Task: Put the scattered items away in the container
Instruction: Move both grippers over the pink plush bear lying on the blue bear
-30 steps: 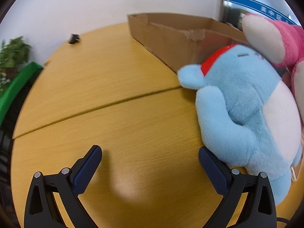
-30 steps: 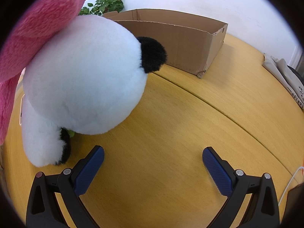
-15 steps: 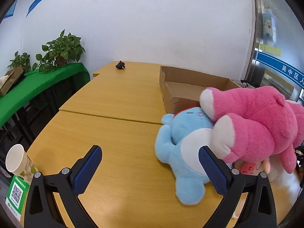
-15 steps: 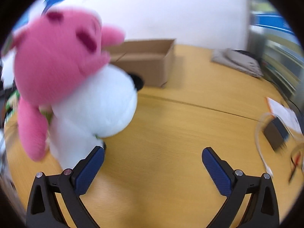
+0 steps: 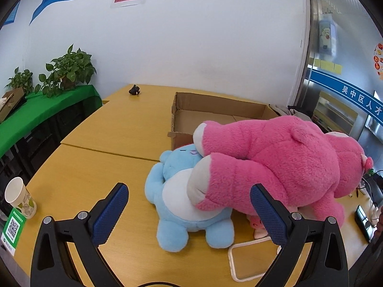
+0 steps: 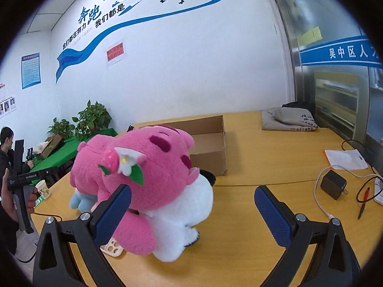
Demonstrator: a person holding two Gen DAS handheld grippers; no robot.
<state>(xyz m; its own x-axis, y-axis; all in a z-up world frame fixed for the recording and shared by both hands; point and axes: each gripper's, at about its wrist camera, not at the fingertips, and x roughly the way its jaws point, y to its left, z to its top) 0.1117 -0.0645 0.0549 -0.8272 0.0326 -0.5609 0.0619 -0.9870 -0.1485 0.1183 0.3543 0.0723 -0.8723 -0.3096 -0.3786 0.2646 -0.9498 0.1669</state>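
Observation:
A big pink plush bear (image 5: pixel 282 165) lies across a light blue plush (image 5: pixel 182 198) on the yellow table (image 5: pixel 100 167), just in front of an open cardboard box (image 5: pixel 215 117). My left gripper (image 5: pixel 189 212) is open and empty, held back from the blue plush. In the right wrist view the pink bear (image 6: pixel 153 174) lies on a white plush (image 6: pixel 189 210), with the box (image 6: pixel 210 146) behind. My right gripper (image 6: pixel 194 210) is open and empty, near the white plush. A phone case (image 6: pixel 112 248) lies under the toys.
A paper cup (image 5: pixel 20 198) and a QR card (image 5: pixel 13 227) stand at the table's left edge. A charger (image 6: pixel 334 184), cables, a pen (image 6: pixel 362 203), a white pouch (image 6: pixel 346 159) and folded cloth (image 6: pixel 289 119) lie at the right. A small black object (image 5: pixel 134 89) sits far back.
Both grippers have pulled up and back from the toys, so the views now take in the whole table and room. Both stay open and empty.

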